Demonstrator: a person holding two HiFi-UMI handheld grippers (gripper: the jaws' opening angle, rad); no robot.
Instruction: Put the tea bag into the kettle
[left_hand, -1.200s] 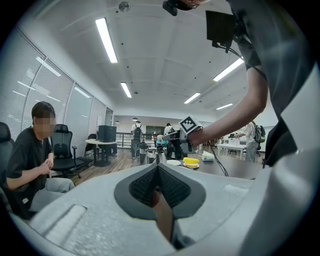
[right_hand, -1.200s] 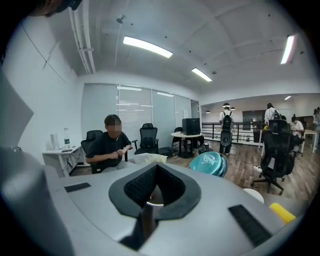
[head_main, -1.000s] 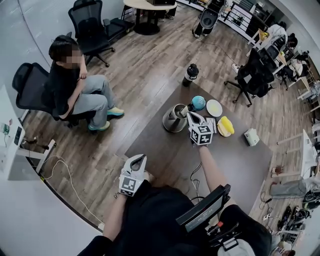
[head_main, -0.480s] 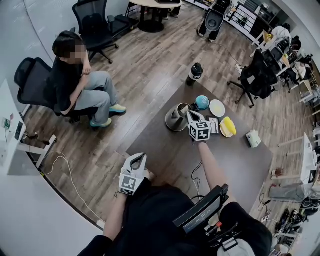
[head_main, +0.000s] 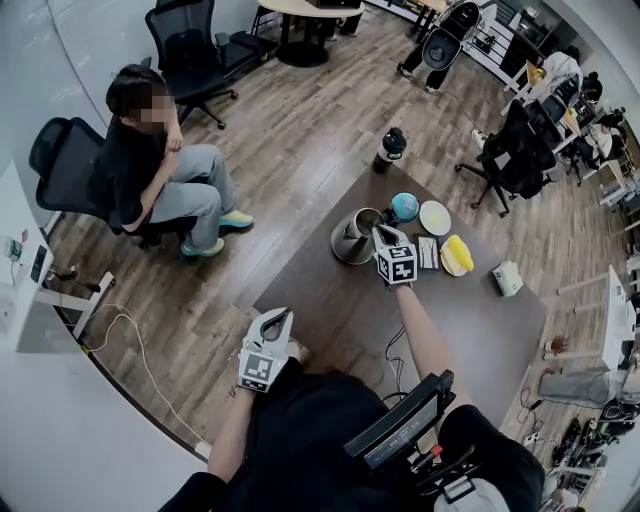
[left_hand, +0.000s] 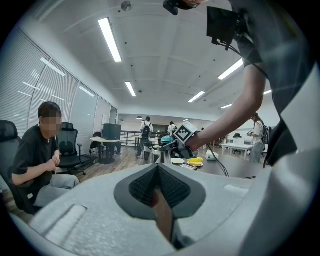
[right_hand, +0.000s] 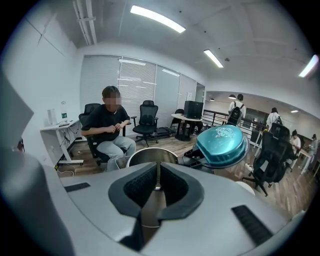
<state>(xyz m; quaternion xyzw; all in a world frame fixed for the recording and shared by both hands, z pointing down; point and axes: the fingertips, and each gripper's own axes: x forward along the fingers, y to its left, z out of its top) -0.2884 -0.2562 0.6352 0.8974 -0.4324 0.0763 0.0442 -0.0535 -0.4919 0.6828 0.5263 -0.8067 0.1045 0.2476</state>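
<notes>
Bright, even office light falls from long ceiling strips (left_hand: 111, 40), at 11 o'clock in the left gripper view and 12 o'clock in the right gripper view, where they burn out to plain white. In the head view the centre is sharp, and the dark worktop (head_main: 480, 330) shows only faint, soft shadows. All three views bow strongly toward their rims, and both gripper views have black corners. Close to the lens, the left hand-held gripper (left_hand: 159, 175) and the right hand-held gripper (right_hand: 157, 180) look soft and out of focus.

R gripper (head_main: 381, 234) by kettle (head_main: 350, 238) on table (head_main: 470, 330) — L gripper (head_main: 274, 318) well apart, near table edge.
</notes>
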